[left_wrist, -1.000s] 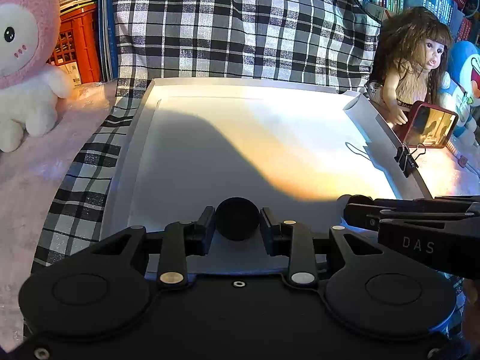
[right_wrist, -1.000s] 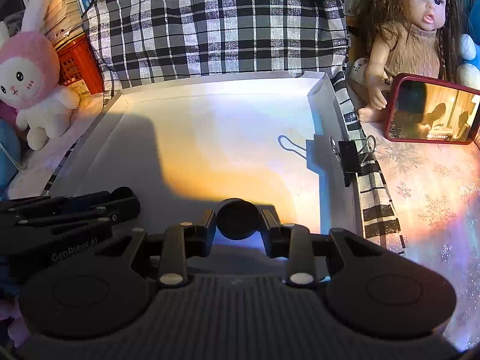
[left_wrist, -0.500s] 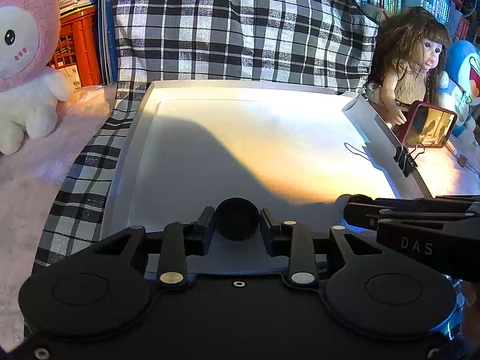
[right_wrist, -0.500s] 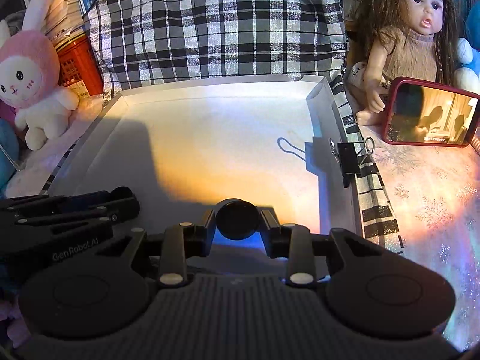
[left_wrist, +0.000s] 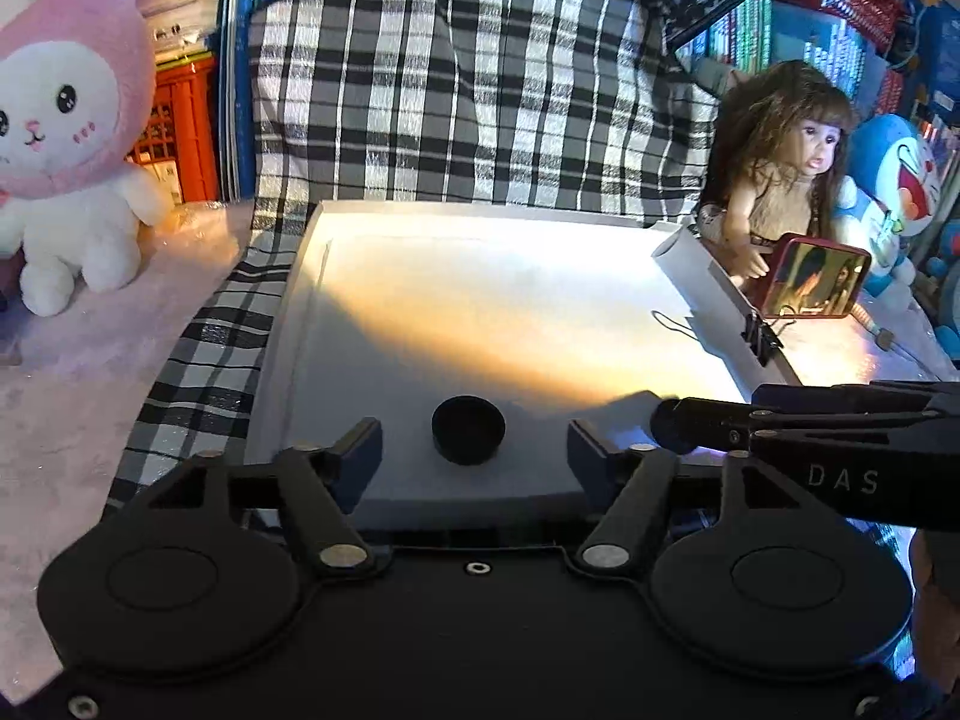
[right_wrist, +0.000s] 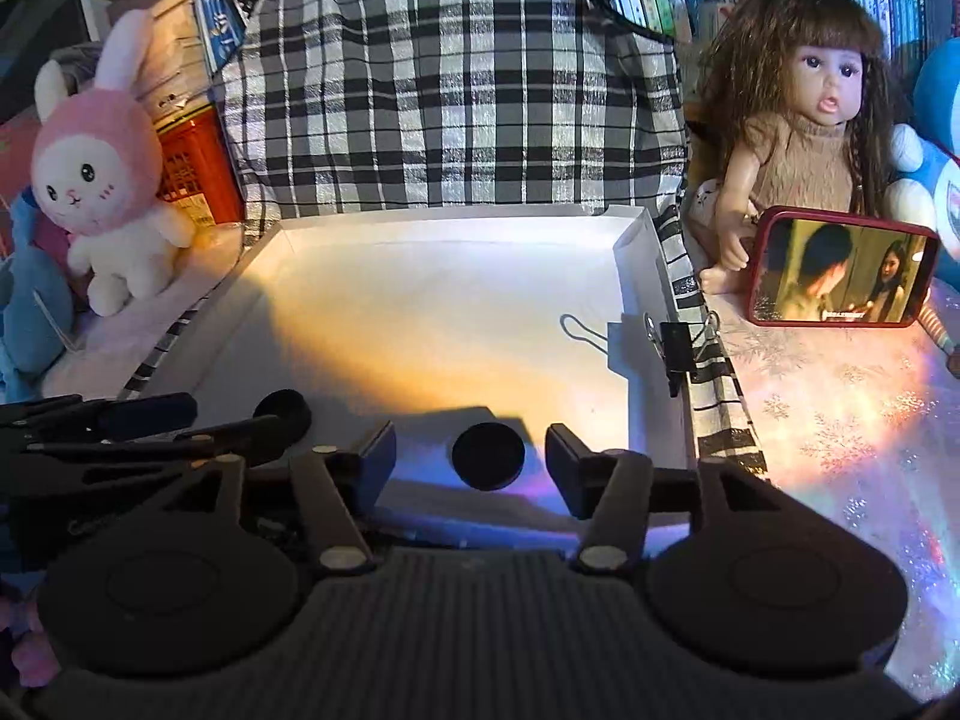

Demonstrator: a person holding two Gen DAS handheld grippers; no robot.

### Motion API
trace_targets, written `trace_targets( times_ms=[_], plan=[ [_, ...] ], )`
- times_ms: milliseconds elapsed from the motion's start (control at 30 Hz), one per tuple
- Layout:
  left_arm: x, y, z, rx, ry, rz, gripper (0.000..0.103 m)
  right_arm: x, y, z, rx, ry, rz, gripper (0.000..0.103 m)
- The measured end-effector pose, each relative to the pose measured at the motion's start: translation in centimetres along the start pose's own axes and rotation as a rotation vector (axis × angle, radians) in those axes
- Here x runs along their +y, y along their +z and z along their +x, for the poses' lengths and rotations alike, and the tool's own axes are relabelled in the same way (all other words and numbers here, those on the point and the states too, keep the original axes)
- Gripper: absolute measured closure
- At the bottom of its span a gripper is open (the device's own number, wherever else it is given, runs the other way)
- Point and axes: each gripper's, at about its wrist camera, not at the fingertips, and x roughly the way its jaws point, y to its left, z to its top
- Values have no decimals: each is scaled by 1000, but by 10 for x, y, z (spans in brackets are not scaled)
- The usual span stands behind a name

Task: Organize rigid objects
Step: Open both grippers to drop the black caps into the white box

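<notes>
A small black round cap (left_wrist: 468, 429) lies on the floor of the white tray (left_wrist: 456, 210), between the spread fingers of my left gripper (left_wrist: 474, 450), which is open. A second black round cap (right_wrist: 488, 455) lies on the tray near its front edge (right_wrist: 651, 264), between the spread fingers of my right gripper (right_wrist: 471, 462), also open. Neither finger touches a cap. The left gripper's cap also shows in the right wrist view (right_wrist: 283, 407). The right gripper reaches in from the right in the left wrist view (left_wrist: 678, 420).
A black binder clip (right_wrist: 678, 342) grips the tray's right wall. A doll (right_wrist: 804, 138) and a red-cased phone (right_wrist: 840, 267) stand to the right, a pink rabbit plush (right_wrist: 102, 180) to the left. Checked cloth (right_wrist: 456, 90) hangs behind the tray.
Both grippers have opened. Each had a black cap pinched between its fingers; the caps now lie free on the tray floor.
</notes>
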Motion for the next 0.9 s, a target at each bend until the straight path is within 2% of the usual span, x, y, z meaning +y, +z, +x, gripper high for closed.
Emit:
trace_targets(
  times_ms=[233, 900],
  plan=[
    [0, -19, -29, -36, -17, 21, 26, 1, -17, -21, -47, -3, -27, 23],
    [-7, -81, -82, -92, -28, 48, 20, 9, -74, -79, -174, -2, -88, 8]
  ],
)
